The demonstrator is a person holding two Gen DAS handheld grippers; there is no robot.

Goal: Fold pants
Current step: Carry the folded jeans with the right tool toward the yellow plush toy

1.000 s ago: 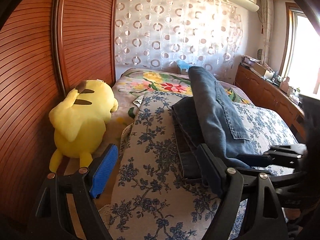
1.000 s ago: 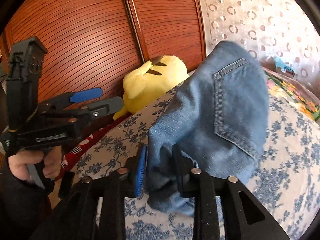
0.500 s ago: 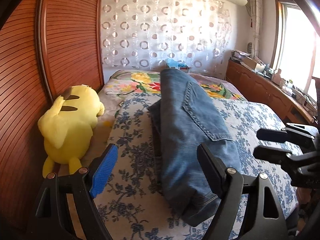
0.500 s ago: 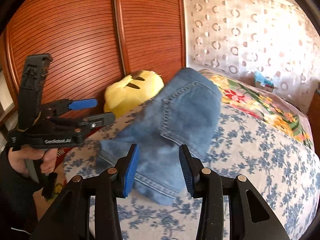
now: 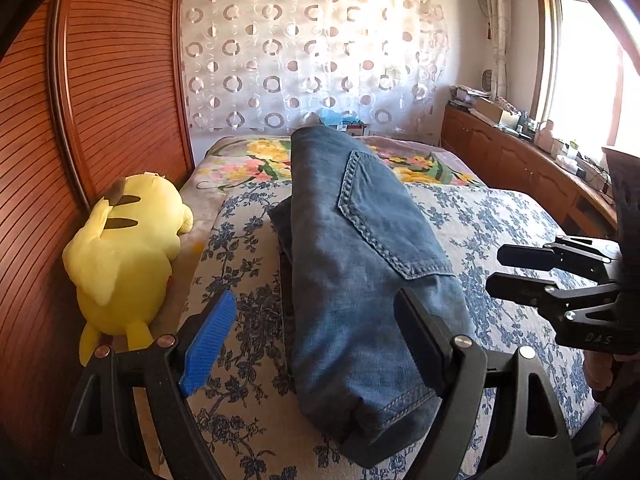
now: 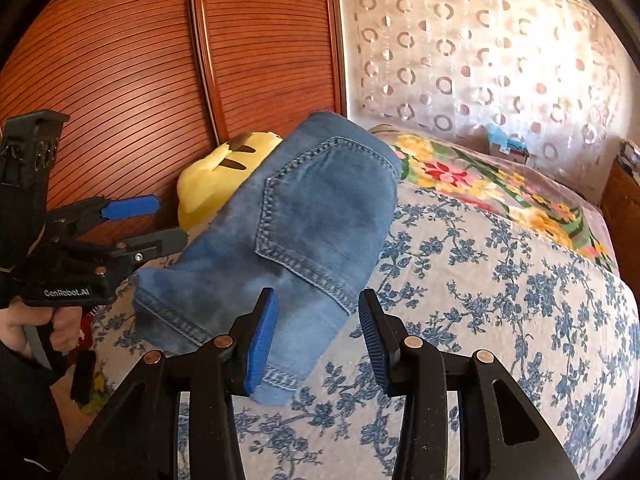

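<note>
Folded jeans (image 5: 360,248) lie on floral bedspread (image 5: 500,224), hiding part of yellow plush (image 6: 216,176). Left gripper (image 5: 312,340) released, labelled "GenRobot.AI". Right gripper (image 6: 318,336) just opening, pads clear of denim.

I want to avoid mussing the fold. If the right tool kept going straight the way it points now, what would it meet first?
Most likely the folded jeans: their near hem edge lies just ahead of the right tool, whose open jaws hold nothing. Depth is hard to judge; aimed slightly right, it would meet the floral bedspread instead.
</note>
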